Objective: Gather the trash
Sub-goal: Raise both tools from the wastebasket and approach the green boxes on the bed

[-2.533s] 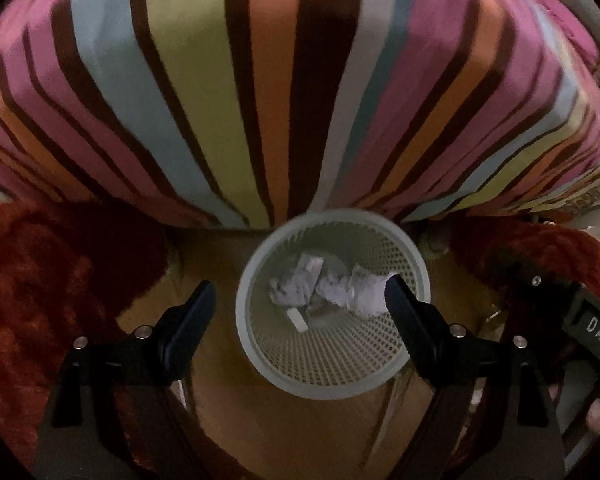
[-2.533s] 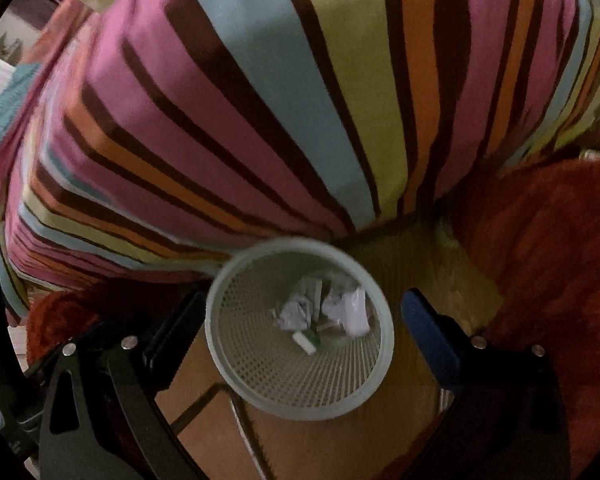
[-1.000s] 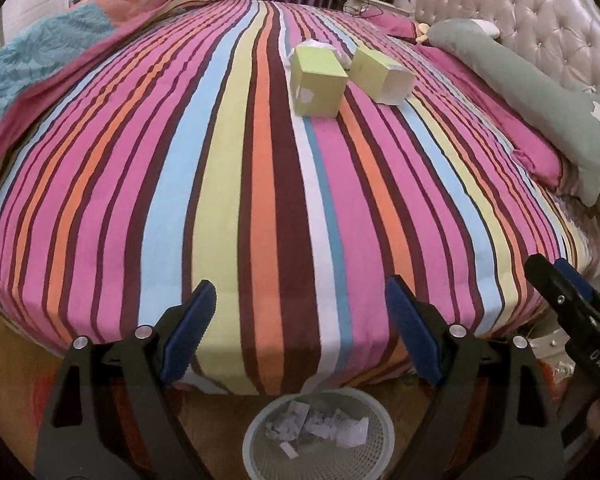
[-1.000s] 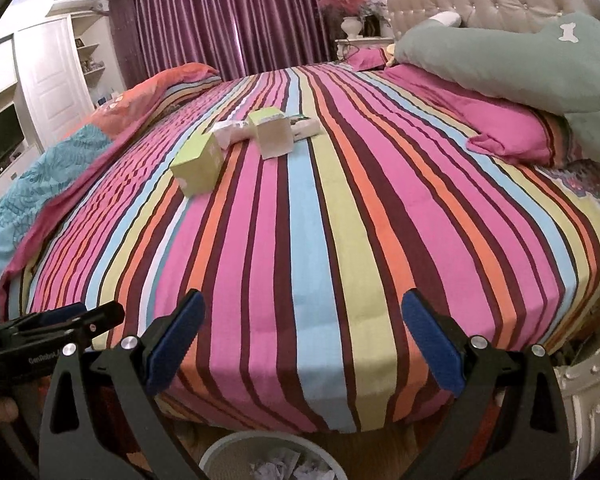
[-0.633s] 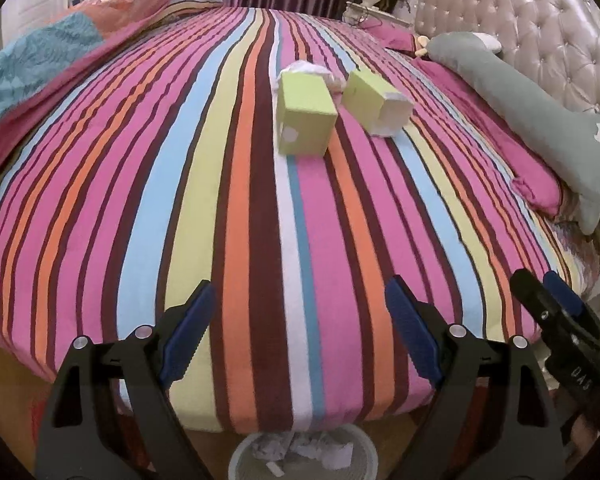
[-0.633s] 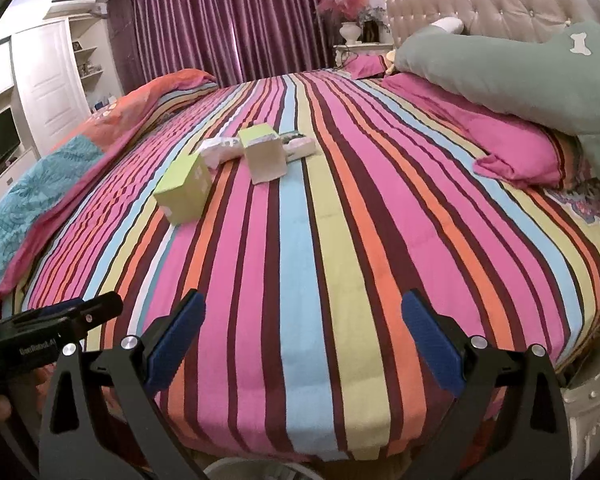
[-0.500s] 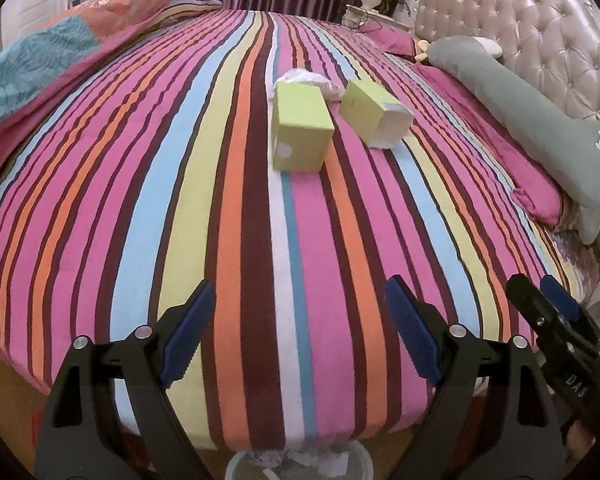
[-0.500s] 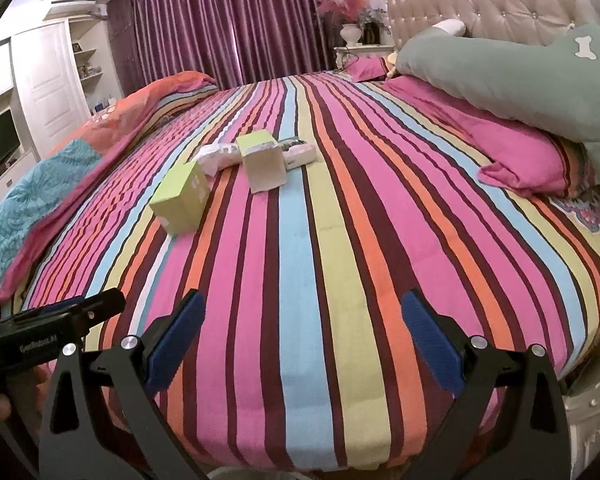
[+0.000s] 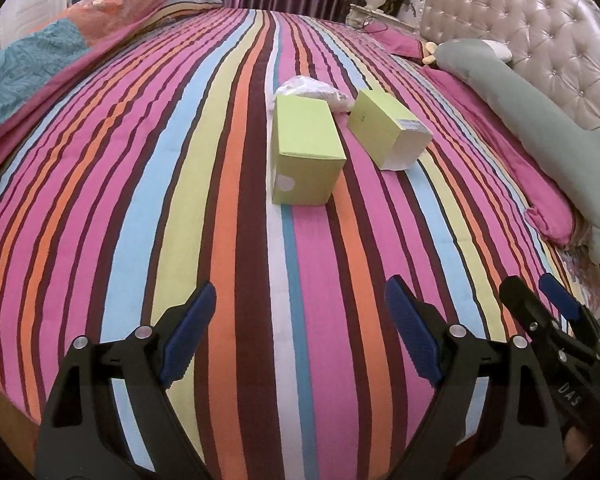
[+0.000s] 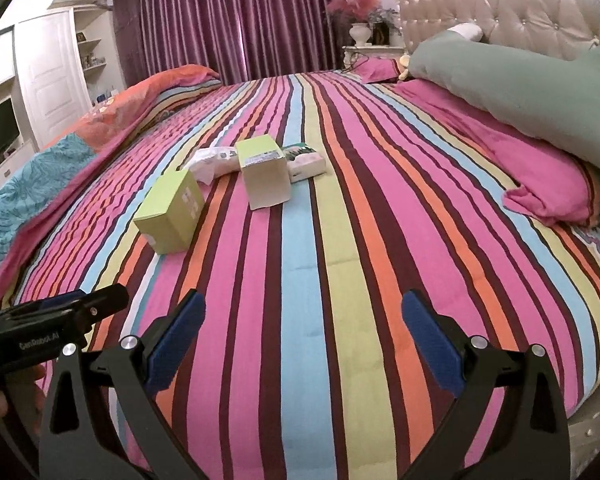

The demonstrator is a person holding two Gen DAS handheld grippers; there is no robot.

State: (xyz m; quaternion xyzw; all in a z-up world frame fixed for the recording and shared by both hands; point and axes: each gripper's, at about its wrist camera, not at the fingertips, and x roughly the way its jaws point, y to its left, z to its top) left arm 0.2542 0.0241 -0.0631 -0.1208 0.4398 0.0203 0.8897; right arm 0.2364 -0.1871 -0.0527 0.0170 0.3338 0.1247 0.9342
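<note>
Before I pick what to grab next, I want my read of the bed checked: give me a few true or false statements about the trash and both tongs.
1. Both green boxes lie on the striped bedspread. True: nearer green box, farther green box.
2. The left tongs grip a box. False: open and empty.
3. The right tongs are open. True.
4. A crinkled plastic wrapper lies behind the nearer box. True.
5. The green pillow lies on top of the boxes. False: it lies by the headboard, apart from them.
</note>
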